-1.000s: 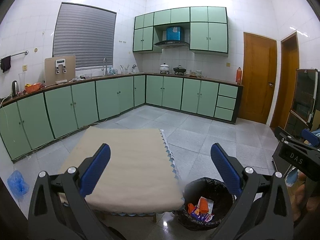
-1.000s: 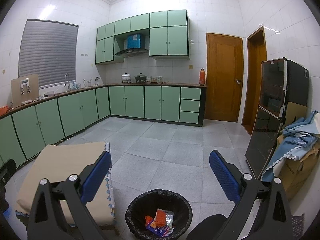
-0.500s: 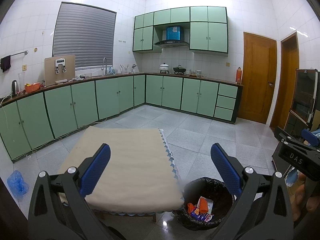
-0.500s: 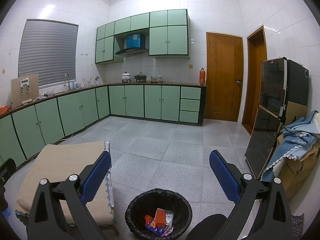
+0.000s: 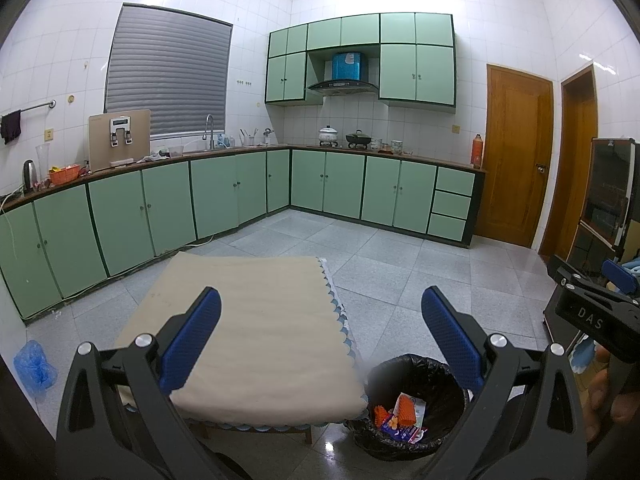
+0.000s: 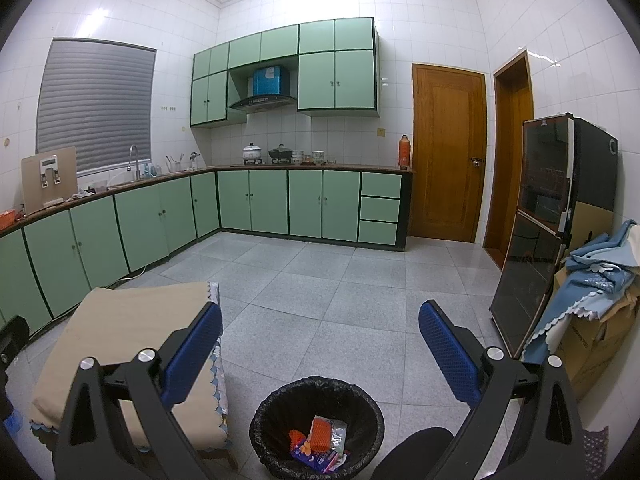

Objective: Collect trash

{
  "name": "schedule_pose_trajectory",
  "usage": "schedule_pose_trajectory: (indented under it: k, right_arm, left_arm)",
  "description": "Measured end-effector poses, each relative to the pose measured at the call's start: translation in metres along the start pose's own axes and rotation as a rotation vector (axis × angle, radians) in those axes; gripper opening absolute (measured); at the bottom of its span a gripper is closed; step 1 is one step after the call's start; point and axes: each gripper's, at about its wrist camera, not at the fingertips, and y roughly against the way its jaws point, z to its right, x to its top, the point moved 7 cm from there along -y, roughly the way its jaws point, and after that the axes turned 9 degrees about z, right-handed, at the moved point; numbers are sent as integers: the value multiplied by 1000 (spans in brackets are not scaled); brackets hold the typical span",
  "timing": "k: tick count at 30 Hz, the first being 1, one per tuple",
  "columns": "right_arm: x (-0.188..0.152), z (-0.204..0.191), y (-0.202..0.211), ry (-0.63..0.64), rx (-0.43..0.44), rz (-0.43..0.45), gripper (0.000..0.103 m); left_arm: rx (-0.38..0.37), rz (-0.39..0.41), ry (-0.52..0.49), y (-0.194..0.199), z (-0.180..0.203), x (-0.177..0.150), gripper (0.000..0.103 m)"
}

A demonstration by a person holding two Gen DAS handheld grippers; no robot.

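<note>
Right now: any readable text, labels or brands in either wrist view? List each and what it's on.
"DAS": white letters on the black body of the right gripper, seen in the left wrist view.
Cardboard box beside the dark glass-door cabinet: dark print, too small to read.
Wrappers in the trash bin: print blurred, unreadable.
Nothing else legible.

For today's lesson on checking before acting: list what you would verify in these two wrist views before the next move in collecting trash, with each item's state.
1. Left gripper open and empty: ok.
2. Right gripper open and empty: ok.
3. Trash bin lined, opening unobstructed: ok.
4. Wrappers inside the bin: ok.
5. Table top free of trash: ok where visible.
6. Blue bag on the floor is trash: cannot tell.
</note>
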Motion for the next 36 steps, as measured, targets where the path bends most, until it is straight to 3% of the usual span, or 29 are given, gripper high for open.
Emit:
schedule_pose_trajectory:
  k: [36]
  right_arm:
    - [-2,3,-1,2,0,-4,97]
  left_arm:
    - [-2,-6,2,-1,4,-1,97]
